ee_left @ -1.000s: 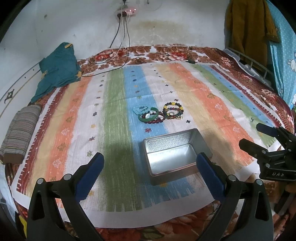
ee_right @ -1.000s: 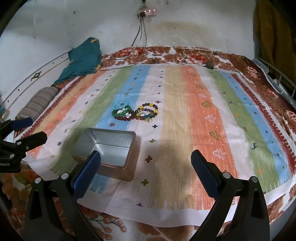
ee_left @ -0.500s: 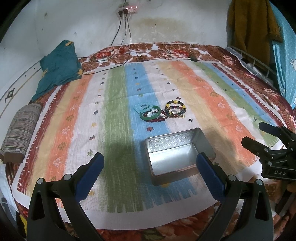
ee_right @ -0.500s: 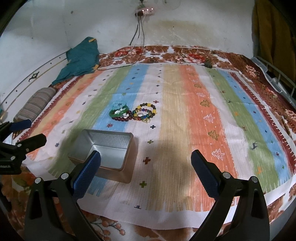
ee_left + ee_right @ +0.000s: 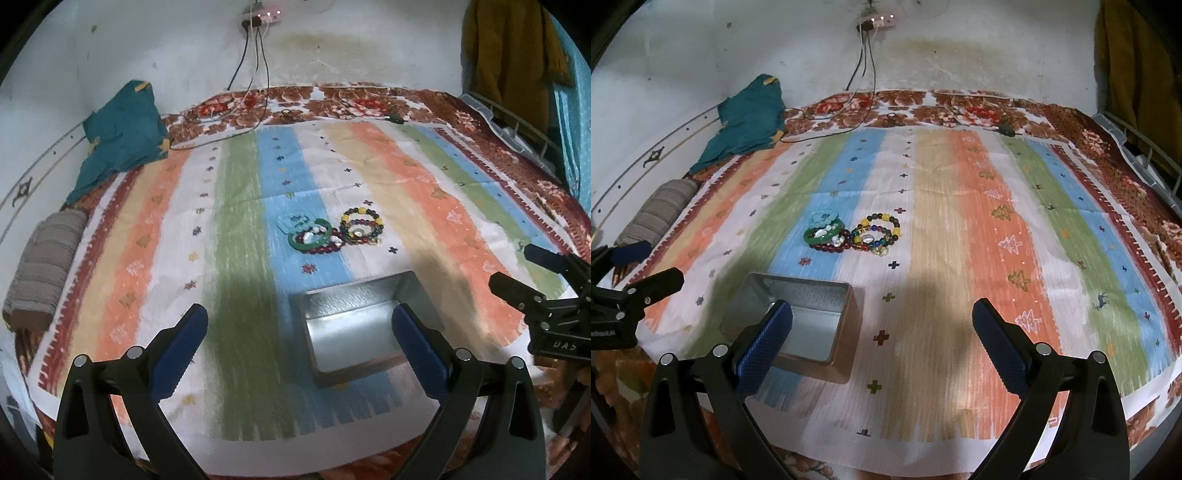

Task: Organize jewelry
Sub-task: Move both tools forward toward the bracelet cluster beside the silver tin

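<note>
Nearest: my left hand-held gripper [image 5: 299,332] spread wide, nothing in it; my right hand-held gripper [image 5: 882,332] same, wide and empty; both hover above the striped cloth [image 5: 960,258] on the bed, touching nothing.

Next out: metal tin [image 5: 798,325], lidless, empty, sitting on the cloth near its front edge; thin sheet walls, I'd guess light and slick, likely to skate on fabric if nudged; soft bed underneath won't brace it.

Further: jewelry heaped just beyond the tin, apart from it; green bangle [image 5: 823,234] is rigid and smooth, probably brittle, so pinch across the rim, gently; dark red bead bracelet [image 5: 831,247] and multicolour bead bracelet [image 5: 877,230] look limp, round beads will roll under the pads, so grab a bunch of strand, not one bead; they overlap, lifting one may drag another; small pale pieces on top too small to identify.

Far: teal cloth [image 5: 750,118] by the wall; irrelevant.
</note>
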`<control>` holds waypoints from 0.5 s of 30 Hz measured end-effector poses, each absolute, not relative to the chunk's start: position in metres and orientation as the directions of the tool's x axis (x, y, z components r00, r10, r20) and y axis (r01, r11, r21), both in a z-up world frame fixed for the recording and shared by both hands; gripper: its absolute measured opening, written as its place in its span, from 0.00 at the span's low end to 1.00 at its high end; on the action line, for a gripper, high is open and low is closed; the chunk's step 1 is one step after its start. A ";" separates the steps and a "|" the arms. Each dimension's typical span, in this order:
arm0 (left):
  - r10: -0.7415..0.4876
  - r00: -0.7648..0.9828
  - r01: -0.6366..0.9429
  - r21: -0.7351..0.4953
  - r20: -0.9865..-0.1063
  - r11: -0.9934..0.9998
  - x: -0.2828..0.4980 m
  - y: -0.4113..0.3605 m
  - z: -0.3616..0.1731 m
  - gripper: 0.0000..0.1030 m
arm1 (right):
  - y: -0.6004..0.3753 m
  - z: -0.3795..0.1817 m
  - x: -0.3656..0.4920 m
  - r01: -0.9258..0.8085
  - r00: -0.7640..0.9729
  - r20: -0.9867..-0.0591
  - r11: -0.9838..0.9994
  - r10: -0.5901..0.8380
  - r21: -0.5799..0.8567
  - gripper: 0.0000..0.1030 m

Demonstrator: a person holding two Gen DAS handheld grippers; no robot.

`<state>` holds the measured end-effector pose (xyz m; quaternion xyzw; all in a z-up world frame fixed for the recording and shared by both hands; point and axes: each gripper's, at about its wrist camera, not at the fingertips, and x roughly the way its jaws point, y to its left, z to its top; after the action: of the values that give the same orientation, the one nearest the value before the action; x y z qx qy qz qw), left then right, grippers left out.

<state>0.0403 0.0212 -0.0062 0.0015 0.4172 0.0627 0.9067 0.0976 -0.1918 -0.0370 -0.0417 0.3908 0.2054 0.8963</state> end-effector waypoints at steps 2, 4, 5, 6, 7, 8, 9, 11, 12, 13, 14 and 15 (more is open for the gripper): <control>0.127 0.647 -0.124 0.061 -0.752 0.990 0.043 0.025 -0.004 0.95 | -0.191 -0.037 0.100 -0.404 0.611 -0.720 0.912 0.329 0.074 0.96; 0.119 0.642 -0.124 0.050 -0.757 0.991 0.046 0.028 -0.004 0.95 | -0.190 -0.037 0.102 -0.406 0.612 -0.721 0.911 0.325 0.067 0.96; 0.115 0.638 -0.122 0.047 -0.761 0.991 0.049 0.028 -0.004 0.95 | -0.190 -0.037 0.104 -0.406 0.611 -0.722 0.911 0.325 0.067 0.96; 0.117 0.636 -0.120 0.051 -0.763 0.991 0.052 0.027 -0.004 0.95 | -0.189 -0.037 0.106 -0.405 0.609 -0.724 0.912 0.324 0.067 0.96; 0.122 0.636 -0.121 0.058 -0.762 0.991 0.055 0.027 -0.004 0.95 | -0.187 -0.037 0.110 -0.404 0.610 -0.725 0.912 0.322 0.065 0.96; 0.129 0.638 -0.123 0.064 -0.759 0.990 0.058 0.026 -0.003 0.95 | -0.185 -0.036 0.113 -0.403 0.611 -0.725 0.913 0.318 0.061 0.96; 0.133 0.641 -0.127 0.067 -0.756 0.990 0.062 0.025 -0.001 0.95 | -0.184 -0.036 0.115 -0.402 0.612 -0.725 0.914 0.316 0.059 0.96; 0.138 0.642 -0.134 0.067 -0.755 0.989 0.069 0.025 0.000 0.95 | -0.181 -0.036 0.121 -0.400 0.613 -0.726 0.915 0.311 0.054 0.96; 0.139 0.640 -0.138 0.065 -0.755 0.988 0.074 0.026 0.000 0.95 | -0.180 -0.037 0.124 -0.398 0.613 -0.728 0.916 0.307 0.051 0.96; 0.141 0.639 -0.142 0.063 -0.756 0.988 0.078 0.026 0.000 0.95 | -0.179 -0.037 0.127 -0.396 0.611 -0.730 0.917 0.305 0.051 0.96; 0.143 0.639 -0.145 0.064 -0.756 0.987 0.080 0.026 0.001 0.95 | -0.178 -0.038 0.129 -0.394 0.610 -0.732 0.918 0.303 0.052 0.96; 0.145 0.639 -0.148 0.064 -0.756 0.987 0.083 0.026 0.001 0.95 | -0.178 -0.038 0.132 -0.391 0.609 -0.733 0.919 0.303 0.054 0.96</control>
<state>0.0826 0.0263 0.0008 -0.0020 0.4173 0.0811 0.9051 0.1316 -0.1777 -0.0384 -0.0557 0.3975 0.1937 0.8952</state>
